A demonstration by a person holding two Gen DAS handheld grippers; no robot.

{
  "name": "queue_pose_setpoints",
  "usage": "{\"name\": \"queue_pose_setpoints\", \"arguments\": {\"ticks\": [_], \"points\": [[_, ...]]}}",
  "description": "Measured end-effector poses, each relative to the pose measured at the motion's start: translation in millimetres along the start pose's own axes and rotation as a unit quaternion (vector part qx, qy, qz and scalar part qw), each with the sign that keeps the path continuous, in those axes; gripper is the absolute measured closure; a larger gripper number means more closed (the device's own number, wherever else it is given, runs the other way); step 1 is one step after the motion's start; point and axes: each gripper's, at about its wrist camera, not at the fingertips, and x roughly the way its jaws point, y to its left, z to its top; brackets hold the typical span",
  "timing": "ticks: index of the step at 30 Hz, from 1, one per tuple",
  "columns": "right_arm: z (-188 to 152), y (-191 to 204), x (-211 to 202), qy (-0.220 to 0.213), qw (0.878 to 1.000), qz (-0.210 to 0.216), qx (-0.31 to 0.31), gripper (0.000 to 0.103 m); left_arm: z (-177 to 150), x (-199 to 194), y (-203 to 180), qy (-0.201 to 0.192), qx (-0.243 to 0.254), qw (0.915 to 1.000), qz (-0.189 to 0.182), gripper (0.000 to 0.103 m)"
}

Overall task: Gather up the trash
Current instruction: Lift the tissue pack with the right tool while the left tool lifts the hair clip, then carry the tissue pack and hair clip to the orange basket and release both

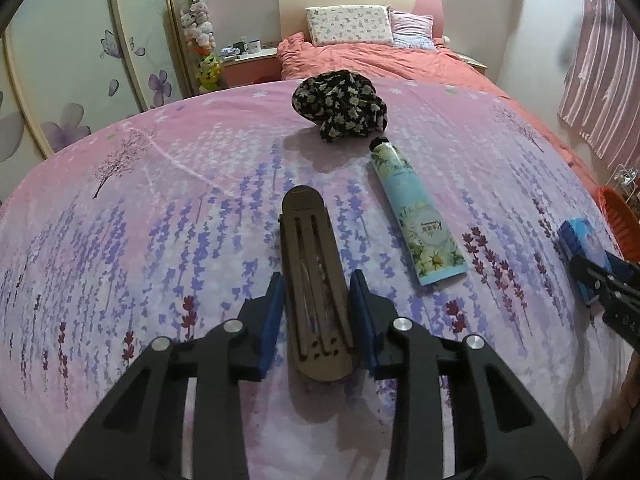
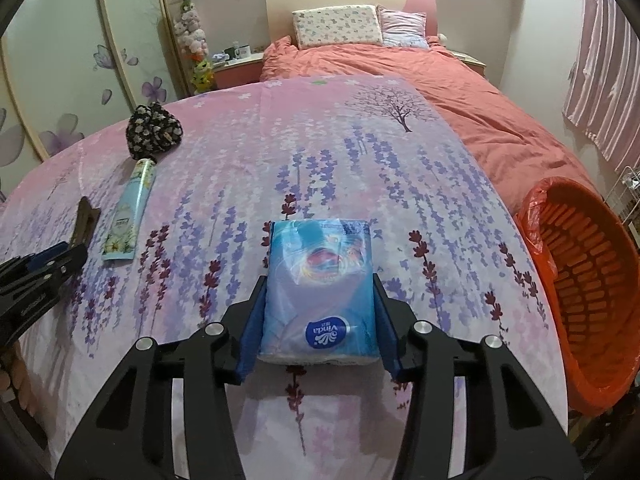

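Observation:
My left gripper (image 1: 318,292) is shut on a long brown slotted case (image 1: 314,280) that lies on the flowered bed cover; its blue pads touch both sides. My right gripper (image 2: 320,304) is shut on a blue Vinda tissue pack (image 2: 320,288), pads pressed on both sides. A pale blue flowered tube (image 1: 416,216) lies right of the case, also in the right wrist view (image 2: 128,216). A black flowered cloth bundle (image 1: 340,106) sits beyond it. An orange basket with a red liner (image 2: 580,292) stands at the bed's right side.
The pink-and-lavender cover (image 2: 360,152) spreads over a bed with a coral duvet (image 2: 460,80) and two pillows (image 2: 336,26). A nightstand with mugs (image 1: 248,50) and a plush-toy column (image 1: 198,36) stand at the left. Striped curtains (image 2: 608,72) hang at right.

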Motion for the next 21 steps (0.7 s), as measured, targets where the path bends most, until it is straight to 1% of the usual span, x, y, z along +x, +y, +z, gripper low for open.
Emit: {"name": "queue_pose_setpoints", "arguments": {"ticks": [3, 5, 14, 18, 21], "points": [[-4, -1, -12, -0.011, 1.0, 0.004, 0.0, 0.055, 0, -3, 7, -0.01, -0.015, 0.9997, -0.014, 0.07], [-5, -5, -18, -0.017, 1.0, 0.007, 0.001, 0.055, -1, -10, 9, -0.022, -0.016, 0.9996, -0.011, 0.07], [-5, -21, -48, -0.05, 0.999, 0.01, 0.015, 0.055, 3, -37, 0, -0.048, -0.01, 0.9987, -0.015, 0.07], [-4, -29, -66, -0.071, 0.997, 0.004, 0.014, 0.055, 8, -60, -13, -0.068, -0.003, 0.9974, -0.024, 0.07], [-2, -42, -85, -0.093, 0.995, -0.002, 0.022, 0.055, 12, -82, -30, -0.088, 0.006, 0.9952, -0.041, 0.07]]}}
